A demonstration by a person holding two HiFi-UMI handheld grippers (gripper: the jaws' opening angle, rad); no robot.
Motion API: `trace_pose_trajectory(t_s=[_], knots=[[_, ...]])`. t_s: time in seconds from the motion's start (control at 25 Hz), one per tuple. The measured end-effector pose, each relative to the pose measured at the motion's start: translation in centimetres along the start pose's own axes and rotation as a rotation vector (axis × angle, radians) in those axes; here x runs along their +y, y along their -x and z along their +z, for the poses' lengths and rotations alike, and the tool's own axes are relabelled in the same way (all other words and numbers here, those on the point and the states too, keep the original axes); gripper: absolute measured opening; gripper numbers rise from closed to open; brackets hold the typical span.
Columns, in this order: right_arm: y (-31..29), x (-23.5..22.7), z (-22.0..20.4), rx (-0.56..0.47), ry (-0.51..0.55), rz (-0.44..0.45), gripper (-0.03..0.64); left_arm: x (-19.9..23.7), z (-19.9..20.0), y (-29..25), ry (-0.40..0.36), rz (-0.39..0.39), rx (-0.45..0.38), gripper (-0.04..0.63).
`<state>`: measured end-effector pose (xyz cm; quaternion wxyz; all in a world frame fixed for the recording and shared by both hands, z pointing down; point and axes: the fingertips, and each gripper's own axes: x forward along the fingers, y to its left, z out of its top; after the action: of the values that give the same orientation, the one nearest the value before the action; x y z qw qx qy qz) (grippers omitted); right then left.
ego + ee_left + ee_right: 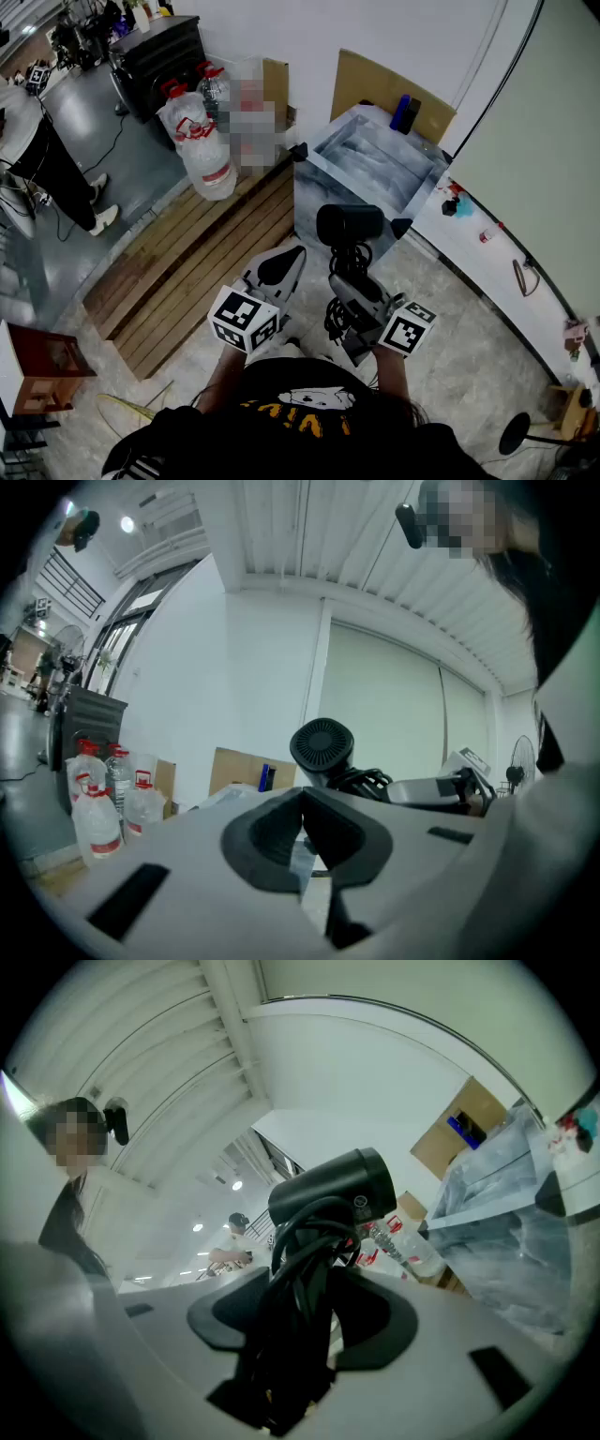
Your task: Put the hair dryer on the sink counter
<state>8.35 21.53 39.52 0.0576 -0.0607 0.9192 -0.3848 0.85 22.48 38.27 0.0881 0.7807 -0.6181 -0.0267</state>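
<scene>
A black hair dryer (349, 225) with its cord wound round the handle is held level in front of me, over the floor just short of the sink counter (317, 173). My right gripper (351, 274) is shut on the handle and cord. In the right gripper view the dryer (337, 1185) rises from between the pads, and the grey marbled counter (525, 1213) lies to the right. My left gripper (283, 266) hangs beside it on the left, shut and holding nothing. From the left gripper view the dryer's round rear grille (322, 747) shows past the closed pads (281, 832).
Large water bottles (202, 141) stand on a slatted wooden platform (197, 262) left of the counter. Cardboard (384, 89) and a blue bottle (401, 111) sit behind the basin. A white ledge (497, 272) with small items runs along the right. A person (42, 164) stands far left.
</scene>
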Motion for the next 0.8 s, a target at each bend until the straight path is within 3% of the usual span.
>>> trace_pose_trajectory(t_s=[0.8], knots=[[-0.7, -1.3, -0.9, -0.033, -0.03, -0.057, 0.21, 1.3, -0.6, 0.4, -0.002, -0.044, 0.016, 0.006]])
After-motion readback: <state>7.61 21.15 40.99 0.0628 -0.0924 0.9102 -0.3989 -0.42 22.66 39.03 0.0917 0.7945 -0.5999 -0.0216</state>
